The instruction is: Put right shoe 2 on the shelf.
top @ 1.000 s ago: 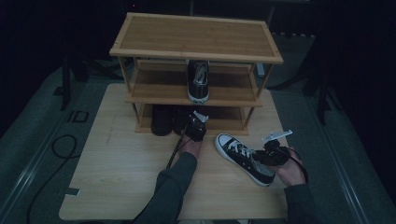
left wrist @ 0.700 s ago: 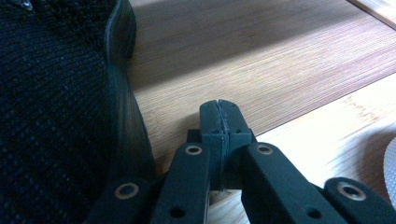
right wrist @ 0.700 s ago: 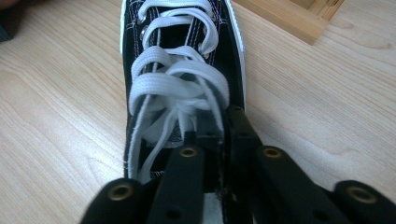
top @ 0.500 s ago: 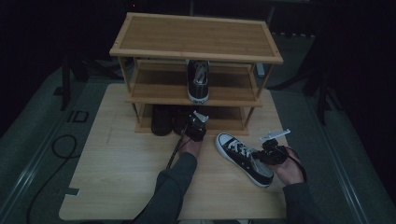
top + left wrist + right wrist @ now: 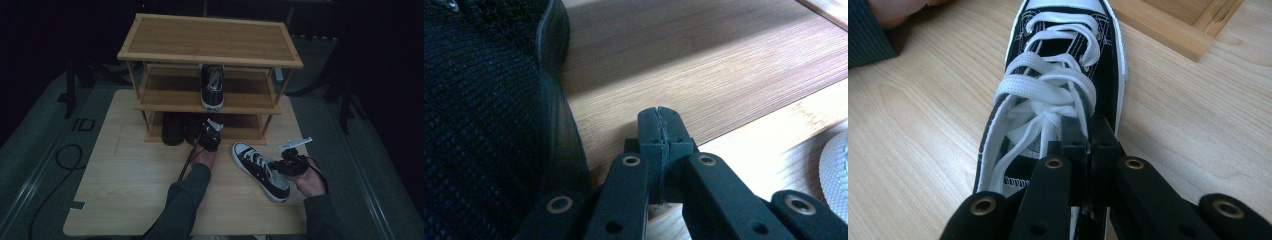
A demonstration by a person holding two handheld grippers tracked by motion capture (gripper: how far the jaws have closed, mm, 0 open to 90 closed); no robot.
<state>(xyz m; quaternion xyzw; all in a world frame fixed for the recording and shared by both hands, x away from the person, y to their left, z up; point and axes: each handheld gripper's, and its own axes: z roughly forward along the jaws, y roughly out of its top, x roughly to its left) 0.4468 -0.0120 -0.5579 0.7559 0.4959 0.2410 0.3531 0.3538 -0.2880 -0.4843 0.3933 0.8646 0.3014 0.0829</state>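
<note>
Black knit fabric of a dark shoe (image 5: 479,115) on the rack's bottom shelf (image 5: 704,60) lies just left of the left claw (image 5: 659,117), whose jaws are pressed together on nothing. Farther right on the counter (image 5: 130,185), the right claw (image 5: 1083,127) has just been closing and now pinches the black sneaker's (image 5: 1058,100) side wall beside its laces.

Dark shoes (image 5: 181,128) under the rack (image 5: 210,55) — shadowed (details unreadable), sneaker (image 5: 1058,90) heel cut off
</note>
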